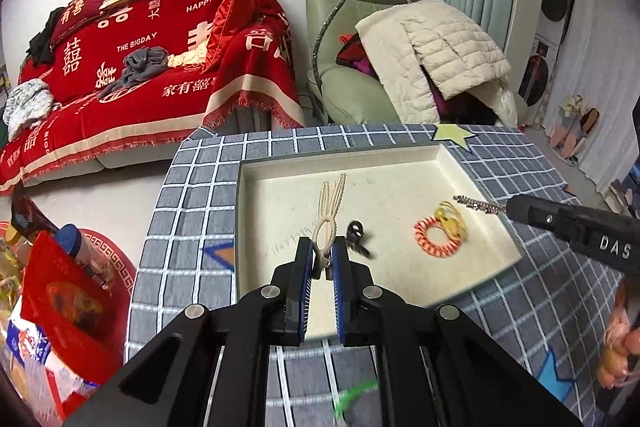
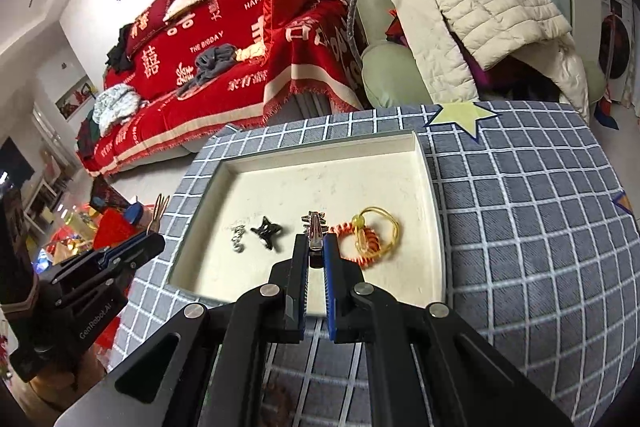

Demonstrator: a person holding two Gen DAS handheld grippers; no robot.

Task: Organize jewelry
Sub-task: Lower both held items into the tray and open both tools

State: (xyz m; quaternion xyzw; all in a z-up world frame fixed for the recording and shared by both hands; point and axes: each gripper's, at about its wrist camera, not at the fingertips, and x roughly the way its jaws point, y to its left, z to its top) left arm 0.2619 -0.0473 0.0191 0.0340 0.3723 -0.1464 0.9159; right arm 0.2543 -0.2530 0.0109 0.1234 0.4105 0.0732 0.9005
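Left claw (image 1: pixel 322 259) is clamped on the lower end of a cream hair clip (image 1: pixel 330 215), whose long looped prongs stand out ahead of the tips, above the cream tray (image 1: pixel 448 155). Just right of this claw's tips a small black clip (image 1: pixel 357 235) lies on the tray floor. Farther right lie an orange coil hair tie (image 1: pixel 433 237) and a yellow elastic with beads (image 1: pixel 451 219), touching each other.

Right claw (image 2: pixel 316 251) is clamped on a slim silver hair clip (image 2: pixel 315 227), which points forward from between the tips. In the right wrist view the orange coil hair tie (image 2: pixel 366 243) and the yellow elastic (image 2: pixel 380 231) lie just right of this claw, the black clip (image 2: pixel 267 231) to its left, and a small silver piece (image 2: pixel 237 237) beyond that, all inside the tray (image 2: pixel 320 147).

The tray rests on a tabletop covered by a grey-blue checked cloth (image 2: pixel 540 227). In the left wrist view the right claw (image 1: pixel 516 209) enters from the right edge with the silver clip (image 1: pixel 476 205) at its tip, over the tray's right part.
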